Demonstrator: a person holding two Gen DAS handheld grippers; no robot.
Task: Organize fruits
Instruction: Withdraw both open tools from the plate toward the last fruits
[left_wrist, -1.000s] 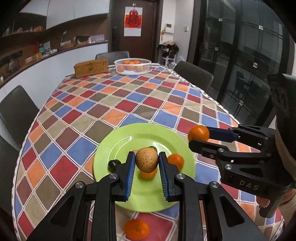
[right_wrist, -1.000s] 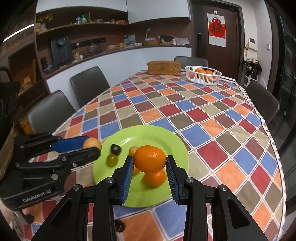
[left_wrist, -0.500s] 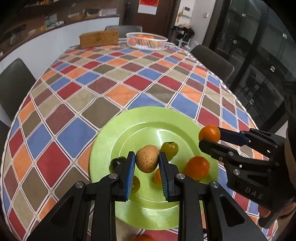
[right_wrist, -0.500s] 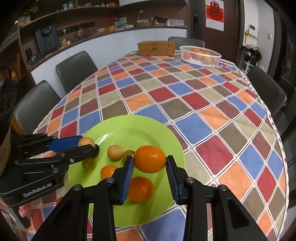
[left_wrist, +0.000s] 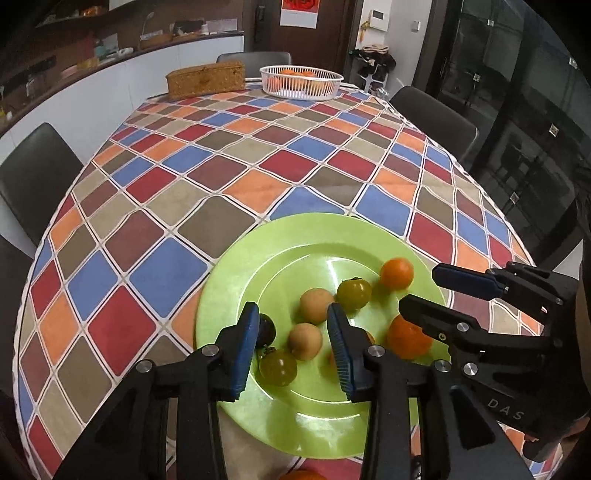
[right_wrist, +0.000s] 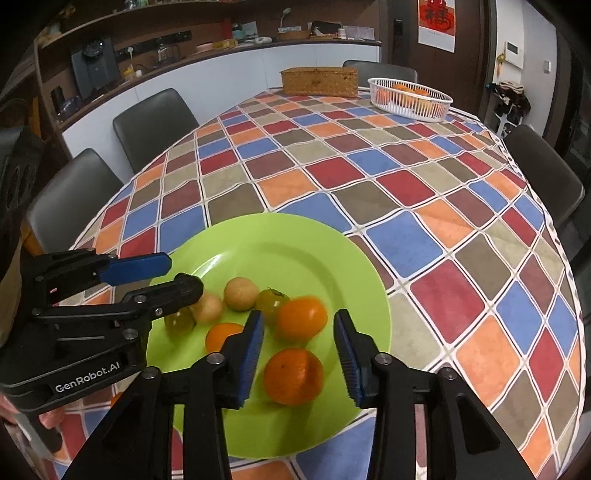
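Note:
A green plate (left_wrist: 258, 258) (right_wrist: 295, 229) on the checked tablecloth holds several small fruits. My left gripper (left_wrist: 293, 321) hangs low over its near side with jaws opening. A tan fruit (left_wrist: 304, 341) lies on the plate between the pads, which do not touch it. A second tan fruit (left_wrist: 317, 305) and a green tomato (left_wrist: 353, 293) sit just beyond. My right gripper (right_wrist: 299, 325) is also opening. A blurred orange (right_wrist: 301, 319) rests on the plate between its tips, free of both pads. A larger orange (right_wrist: 293, 376) lies nearer the camera.
A white basket (left_wrist: 301, 83) (right_wrist: 410, 98) of oranges and a wicker box (left_wrist: 205, 81) stand at the table's far end. One orange (left_wrist: 301, 474) lies on the cloth at the near edge. Dark chairs (right_wrist: 155, 122) ring the table.
Both grippers came down over the plate and their jaws widened. The tan fruit left the left pads and the orange left the right pads, and both now lie on the plate.

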